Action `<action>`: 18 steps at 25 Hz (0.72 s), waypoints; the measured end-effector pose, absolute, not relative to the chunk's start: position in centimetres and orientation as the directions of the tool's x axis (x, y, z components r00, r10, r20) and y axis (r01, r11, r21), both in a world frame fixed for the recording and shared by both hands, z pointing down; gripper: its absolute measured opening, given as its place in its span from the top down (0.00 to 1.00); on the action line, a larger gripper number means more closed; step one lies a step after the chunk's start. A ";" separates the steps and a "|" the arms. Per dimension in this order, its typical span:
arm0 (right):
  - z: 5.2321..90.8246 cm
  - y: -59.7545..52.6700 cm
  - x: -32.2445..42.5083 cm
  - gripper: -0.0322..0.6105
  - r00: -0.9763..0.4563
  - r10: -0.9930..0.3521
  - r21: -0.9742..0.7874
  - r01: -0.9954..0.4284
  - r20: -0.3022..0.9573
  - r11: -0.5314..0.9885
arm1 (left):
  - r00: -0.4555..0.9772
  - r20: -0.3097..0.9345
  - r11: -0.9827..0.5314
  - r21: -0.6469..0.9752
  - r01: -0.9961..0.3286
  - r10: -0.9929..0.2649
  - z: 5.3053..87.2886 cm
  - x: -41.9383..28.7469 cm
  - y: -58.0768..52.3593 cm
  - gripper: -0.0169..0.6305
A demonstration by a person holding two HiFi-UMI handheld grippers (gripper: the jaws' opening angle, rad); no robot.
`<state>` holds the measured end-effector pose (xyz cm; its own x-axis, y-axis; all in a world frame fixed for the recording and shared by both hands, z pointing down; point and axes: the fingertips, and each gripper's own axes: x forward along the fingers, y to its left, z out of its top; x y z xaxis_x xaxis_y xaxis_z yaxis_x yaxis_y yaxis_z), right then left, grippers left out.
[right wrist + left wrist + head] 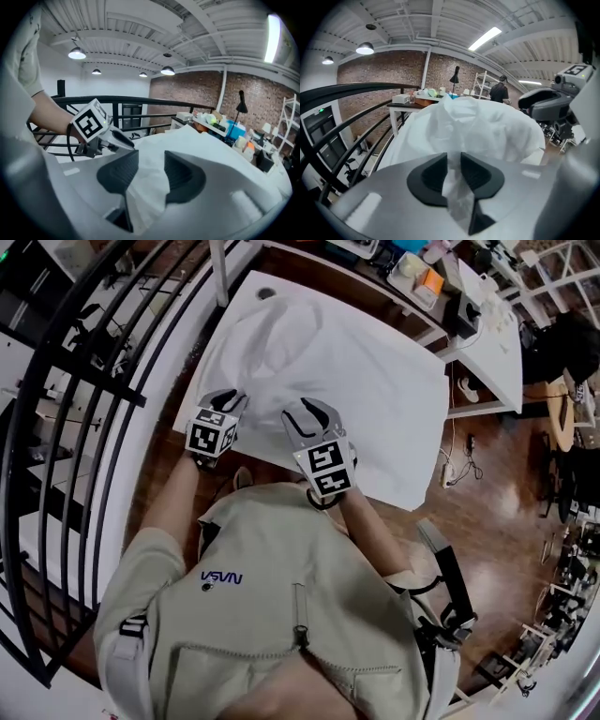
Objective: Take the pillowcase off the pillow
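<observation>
Pinching the near edge of the pillowcase (319, 362), which lies on the bench (248, 296), the left tongs (228, 401) sit nearly closed on thin cloth. The right tongs (302, 415) clamp wider on a thicker fold (likely to spread the opening).

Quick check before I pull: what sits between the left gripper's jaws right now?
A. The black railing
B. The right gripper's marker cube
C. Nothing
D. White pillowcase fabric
D: the left gripper view shows a fold of the white pillowcase filling the narrow gap of the left gripper, with both jaws standing close against the fabric.
</observation>
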<state>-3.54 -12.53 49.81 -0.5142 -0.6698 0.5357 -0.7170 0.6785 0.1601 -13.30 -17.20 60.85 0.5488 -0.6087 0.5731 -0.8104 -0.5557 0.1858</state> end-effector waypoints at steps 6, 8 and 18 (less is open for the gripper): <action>52.1 -14.1 -6.6 0.68 -0.471 -0.655 0.138 -0.741 0.591 0.658 | 0.712 0.515 -0.721 0.234 -0.653 -0.478 60.3 -8.5 -12.2 0.83; 52.6 -14.8 -7.1 0.68 -0.449 -0.658 0.168 -0.735 0.604 0.656 | 0.722 0.509 -0.743 0.215 -0.634 -0.469 59.9 -8.4 -11.6 0.80; 57.9 -16.0 -7.6 0.89 -0.265 -0.661 0.377 -0.650 0.702 0.660 | 0.554 0.543 -0.597 0.115 -0.794 -0.631 58.9 -15.5 -15.6 0.76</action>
<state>-7.61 -15.99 57.88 -0.2653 -0.6614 0.7016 -0.6499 0.6602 0.3766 -15.55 -15.56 58.94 0.5536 -0.6314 0.5430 -0.7937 -0.5974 0.1146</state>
